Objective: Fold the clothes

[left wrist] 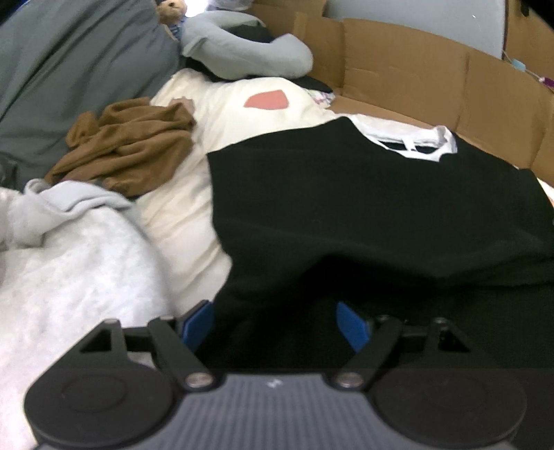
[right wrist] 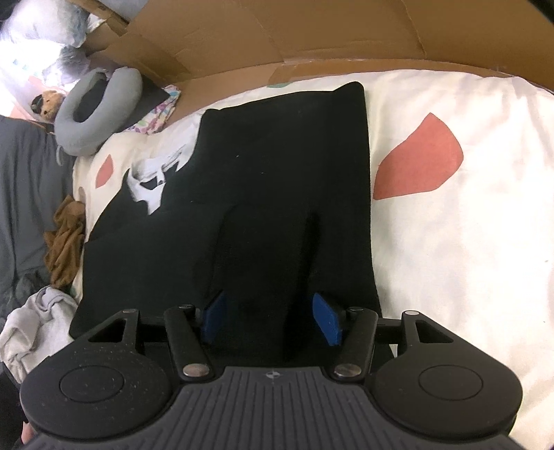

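A black garment point(left wrist: 363, 207) with a white print point(left wrist: 415, 147) lies on a cream bedcover point(left wrist: 180, 221) with pink shapes. It also shows in the right wrist view point(right wrist: 277, 180), laid flat as a long panel with its white print point(right wrist: 152, 180) at the left. My left gripper point(left wrist: 277, 325) is open, its blue pads point(left wrist: 199, 323) astride a raised edge of the black cloth. My right gripper point(right wrist: 270, 318) is open too, its blue pads point(right wrist: 325, 318) either side of a ridge of the black garment's near end.
A brown garment point(left wrist: 128, 152), a light grey fleece point(left wrist: 69, 249) and a dark grey blanket point(left wrist: 69, 69) lie left. A grey neck pillow point(left wrist: 242, 52) and a plush toy point(left wrist: 171, 10) sit at the back. Cardboard walls point(left wrist: 415, 76) bound the far side.
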